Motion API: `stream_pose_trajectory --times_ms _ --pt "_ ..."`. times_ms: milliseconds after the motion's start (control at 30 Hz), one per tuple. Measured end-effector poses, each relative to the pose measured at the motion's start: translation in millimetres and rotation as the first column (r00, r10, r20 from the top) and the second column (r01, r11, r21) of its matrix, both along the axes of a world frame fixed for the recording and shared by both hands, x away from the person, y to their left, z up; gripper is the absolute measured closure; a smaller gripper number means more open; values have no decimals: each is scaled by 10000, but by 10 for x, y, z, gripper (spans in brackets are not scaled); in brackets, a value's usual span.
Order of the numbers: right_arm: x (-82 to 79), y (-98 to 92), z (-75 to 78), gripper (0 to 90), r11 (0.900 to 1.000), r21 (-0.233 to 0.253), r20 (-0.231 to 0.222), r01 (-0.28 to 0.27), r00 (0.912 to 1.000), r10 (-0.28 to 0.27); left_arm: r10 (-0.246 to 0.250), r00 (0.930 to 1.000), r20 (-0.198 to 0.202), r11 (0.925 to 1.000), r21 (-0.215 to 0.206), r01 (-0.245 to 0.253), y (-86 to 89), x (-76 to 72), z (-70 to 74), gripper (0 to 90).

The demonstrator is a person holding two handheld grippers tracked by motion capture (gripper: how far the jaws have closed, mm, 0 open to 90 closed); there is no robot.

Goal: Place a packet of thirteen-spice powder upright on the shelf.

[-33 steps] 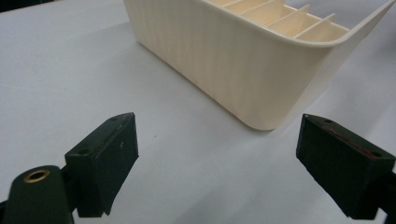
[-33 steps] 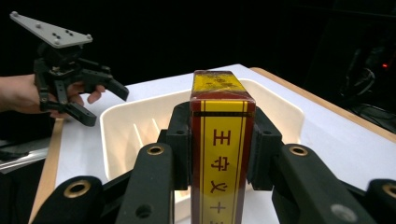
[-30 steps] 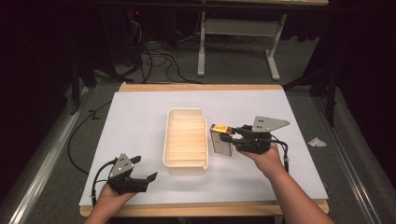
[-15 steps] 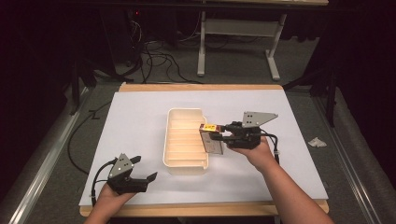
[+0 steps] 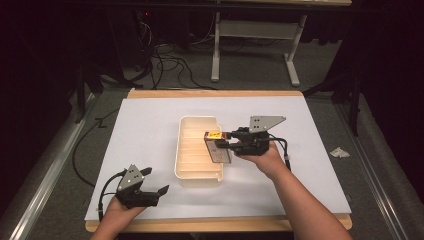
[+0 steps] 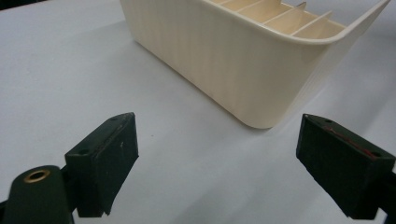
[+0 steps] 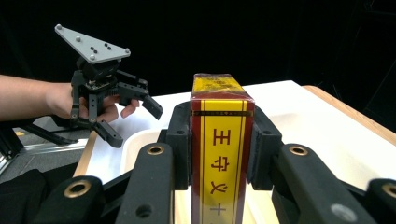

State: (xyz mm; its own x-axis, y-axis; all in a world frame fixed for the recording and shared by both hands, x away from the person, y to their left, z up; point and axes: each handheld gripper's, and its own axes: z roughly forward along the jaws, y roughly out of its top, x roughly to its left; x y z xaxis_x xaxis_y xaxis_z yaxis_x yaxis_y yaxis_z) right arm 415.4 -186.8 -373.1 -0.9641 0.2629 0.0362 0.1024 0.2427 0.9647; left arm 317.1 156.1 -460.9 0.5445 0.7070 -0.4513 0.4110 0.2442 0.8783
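A cream plastic tray (image 5: 187,172) with several slats inside stands mid-table on the white sheet. My right gripper (image 5: 225,143) is shut on a red and yellow box (image 5: 216,145) and holds it over the tray's right rim. In the right gripper view the box (image 7: 222,140) stands upright between the jaws, with the tray (image 7: 135,140) just beyond. My left gripper (image 5: 157,187) rests open near the table's front left edge. In the left gripper view the wide-apart pads (image 6: 109,158) face the tray's near corner (image 6: 261,88), with nothing between them.
A white sheet (image 5: 150,125) covers the wooden table (image 5: 215,93). Cables (image 5: 87,165) trail off the left side onto the floor. A crumpled scrap (image 5: 340,152) lies on the floor to the right. A metal stand (image 5: 255,45) is behind the table.
My right gripper has carried the box leftward, from beside the tray to over its right rim. The left gripper has stayed put.
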Motion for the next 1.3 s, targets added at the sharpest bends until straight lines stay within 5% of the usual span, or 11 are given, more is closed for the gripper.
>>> stream_pose_trajectory --times_ms 1300 --pt "204 352 -165 686 9982 31 -203 -603 9980 603 -48 10000 -28 10000 32 48 -12 5 -8 136"
